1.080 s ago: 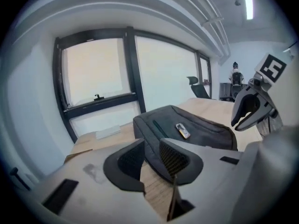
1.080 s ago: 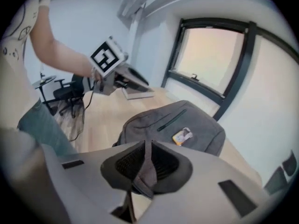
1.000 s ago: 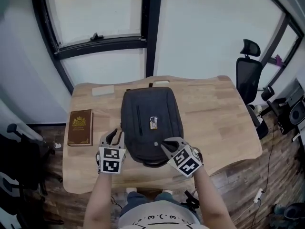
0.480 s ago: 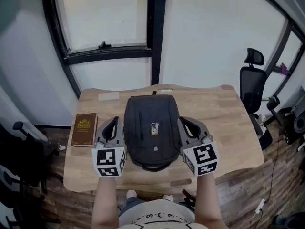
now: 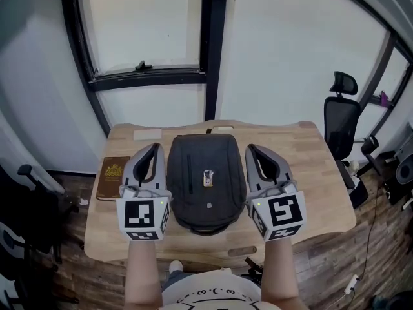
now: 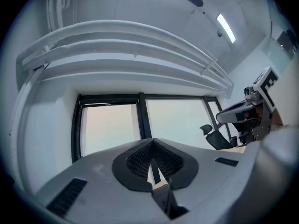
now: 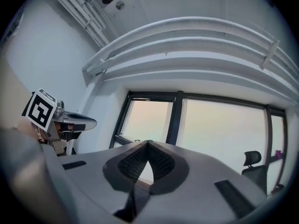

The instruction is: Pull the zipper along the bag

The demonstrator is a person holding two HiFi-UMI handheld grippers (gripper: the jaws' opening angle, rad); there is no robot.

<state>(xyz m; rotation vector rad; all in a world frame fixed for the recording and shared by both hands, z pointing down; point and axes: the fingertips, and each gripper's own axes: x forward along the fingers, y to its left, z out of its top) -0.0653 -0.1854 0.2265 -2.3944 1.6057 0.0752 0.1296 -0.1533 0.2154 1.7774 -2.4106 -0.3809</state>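
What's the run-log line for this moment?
left hand-held gripper: shut, empty | right hand-held gripper: shut, empty | backpack: flat on table, no contact | task: not under way

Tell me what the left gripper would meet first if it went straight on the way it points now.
Nothing close, it seems. The left gripper, shut and empty, points at the window; it would probably meet its dark upright bar first, though depth is unclear.
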